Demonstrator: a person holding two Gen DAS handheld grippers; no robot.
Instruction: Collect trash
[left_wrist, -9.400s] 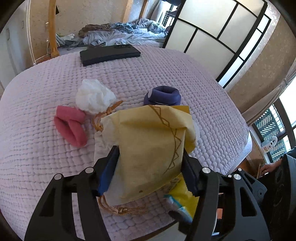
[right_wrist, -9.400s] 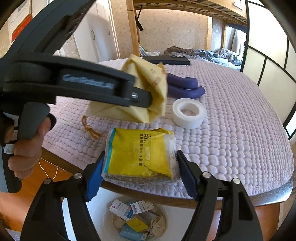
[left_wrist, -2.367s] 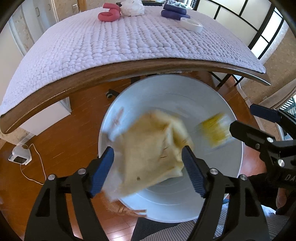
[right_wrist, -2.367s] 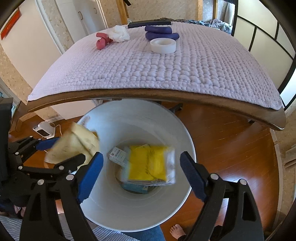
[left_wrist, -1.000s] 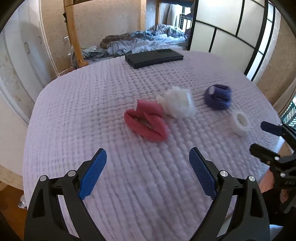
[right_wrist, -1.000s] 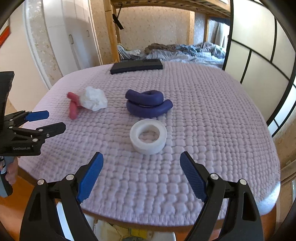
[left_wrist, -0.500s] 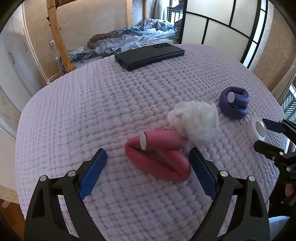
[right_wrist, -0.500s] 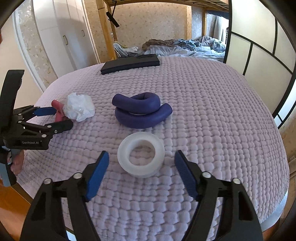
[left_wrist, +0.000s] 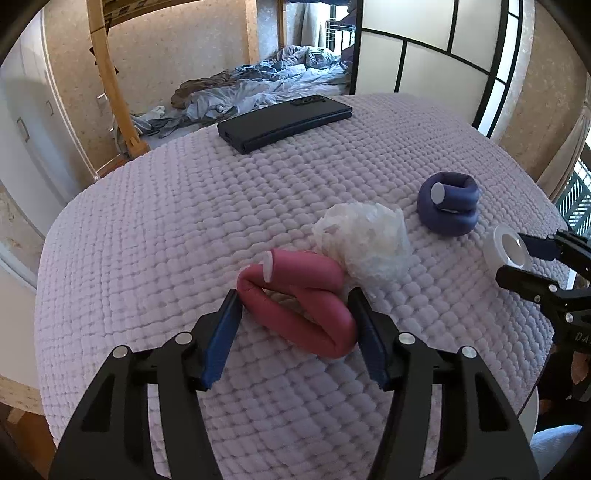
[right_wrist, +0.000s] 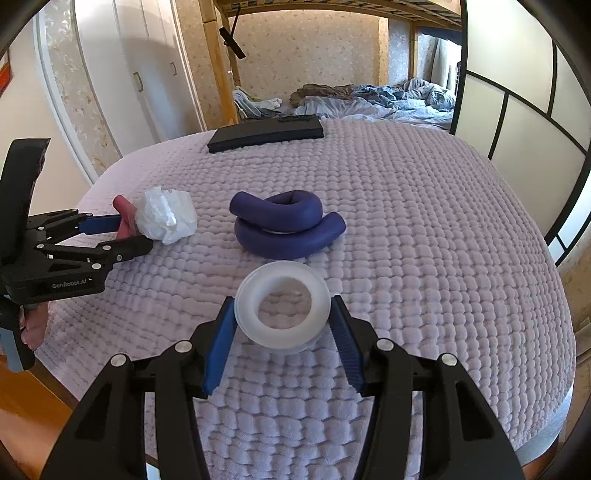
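Left wrist view: looks forward and down over the left gripper (left_wrist: 293, 328), close above the pink foam roller (left_wrist: 299, 295).
Right wrist view: looks forward and down over the right gripper (right_wrist: 282, 325), close above the white tape roll (right_wrist: 282, 302).
Facing: both toward the far bed.
Shared: quilted lilac cover (left_wrist: 155, 229) (right_wrist: 424, 221), crumpled white plastic (left_wrist: 364, 242) (right_wrist: 166, 216), purple foam roller (left_wrist: 448, 208) (right_wrist: 288, 229), black phone (left_wrist: 284, 122) (right_wrist: 266, 136); each view shows the other gripper.

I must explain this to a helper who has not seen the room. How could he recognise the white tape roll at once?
On the quilted lilac table cover, look near the front edge, just before the coiled purple tube. The tape roll lies flat between the right gripper's blue pads. Unlike the crumpled white tissue, it is a smooth, hollow ring.
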